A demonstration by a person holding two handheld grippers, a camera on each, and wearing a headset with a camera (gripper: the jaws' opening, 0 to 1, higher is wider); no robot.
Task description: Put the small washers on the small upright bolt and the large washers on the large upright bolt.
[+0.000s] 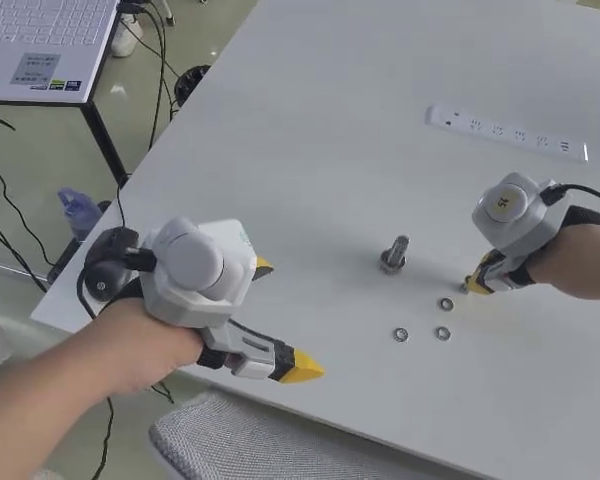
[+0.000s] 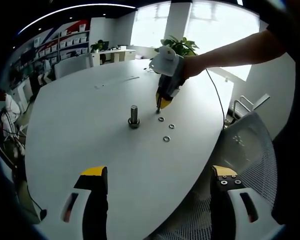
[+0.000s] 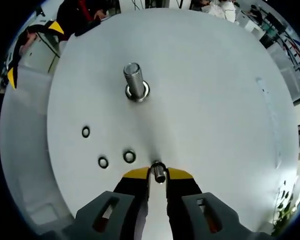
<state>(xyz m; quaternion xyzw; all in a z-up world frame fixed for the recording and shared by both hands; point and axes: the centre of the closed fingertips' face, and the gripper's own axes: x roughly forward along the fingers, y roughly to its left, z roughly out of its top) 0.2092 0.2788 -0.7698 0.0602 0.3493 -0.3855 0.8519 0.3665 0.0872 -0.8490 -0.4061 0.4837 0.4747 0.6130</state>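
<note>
A large bolt (image 1: 395,252) stands upright mid-table with a washer round its foot; it is also central in the right gripper view (image 3: 135,81) and the left gripper view (image 2: 134,116). Three small washers (image 1: 442,333) lie flat on the table just right of it (image 3: 103,162). My right gripper (image 1: 477,286) points down at the table beside them, its jaws shut on a small bolt (image 3: 159,173) that stands on the surface. At the near left edge my left gripper (image 1: 283,318) hovers open and holds nothing (image 2: 159,172).
A white power strip (image 1: 505,133) lies at the far right of the white table (image 1: 310,130). A laptop (image 1: 40,40) rests on a side stand at the far left, with cables on the floor. A grey mesh chair (image 1: 240,445) is at the near edge.
</note>
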